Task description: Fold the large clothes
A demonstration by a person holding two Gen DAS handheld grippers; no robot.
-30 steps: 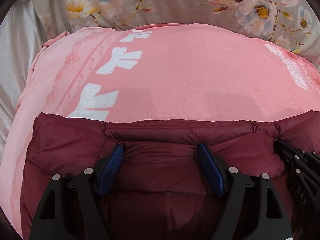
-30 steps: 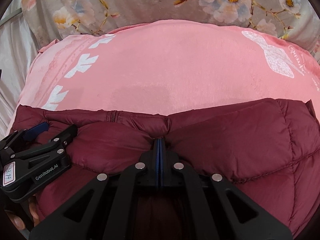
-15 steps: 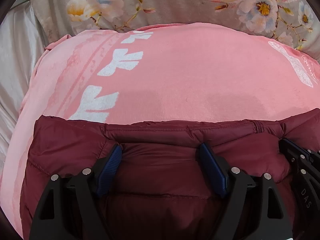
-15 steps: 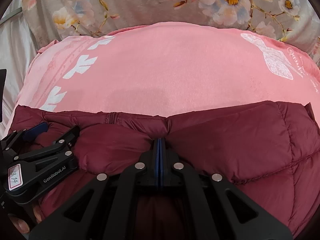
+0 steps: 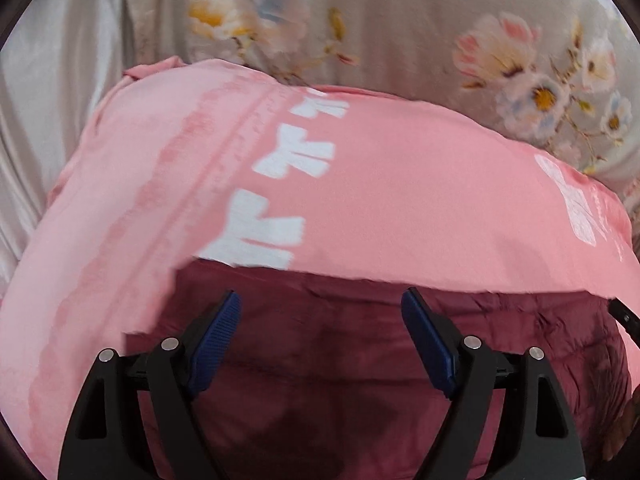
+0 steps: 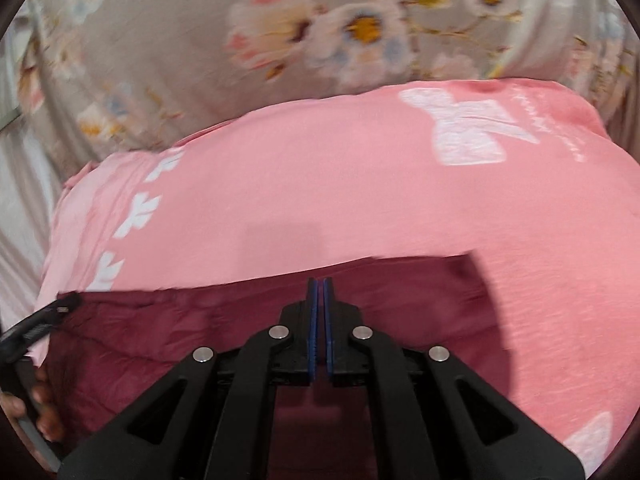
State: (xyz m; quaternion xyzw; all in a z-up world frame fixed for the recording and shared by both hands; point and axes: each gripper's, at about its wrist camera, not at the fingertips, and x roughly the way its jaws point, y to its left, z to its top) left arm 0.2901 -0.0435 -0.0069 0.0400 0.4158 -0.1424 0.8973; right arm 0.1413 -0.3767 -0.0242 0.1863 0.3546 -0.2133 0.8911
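A maroon puffer jacket (image 5: 340, 360) lies on a pink sheet with white prints (image 5: 400, 200). My left gripper (image 5: 322, 320) is open, its blue pads wide apart over the jacket with nothing between them. In the right wrist view the jacket (image 6: 200, 340) fills the lower middle. My right gripper (image 6: 320, 292) has its blue pads almost together with a thin gap, above the jacket's far edge; no fabric shows between the pads. The left gripper's tip (image 6: 52, 312) shows at the left of the right wrist view.
A grey floral bedspread (image 6: 320, 32) lies beyond the pink sheet (image 6: 320, 200). Pale satin fabric (image 5: 48, 100) lies at the far left. The right gripper's edge (image 5: 626, 316) shows at the right of the left wrist view. A hand (image 6: 44, 412) shows at lower left.
Both grippers have lifted and pulled back from the jacket. The right gripper was shut on a fold of the jacket; now the fold is out of it. The views are blurred by motion.
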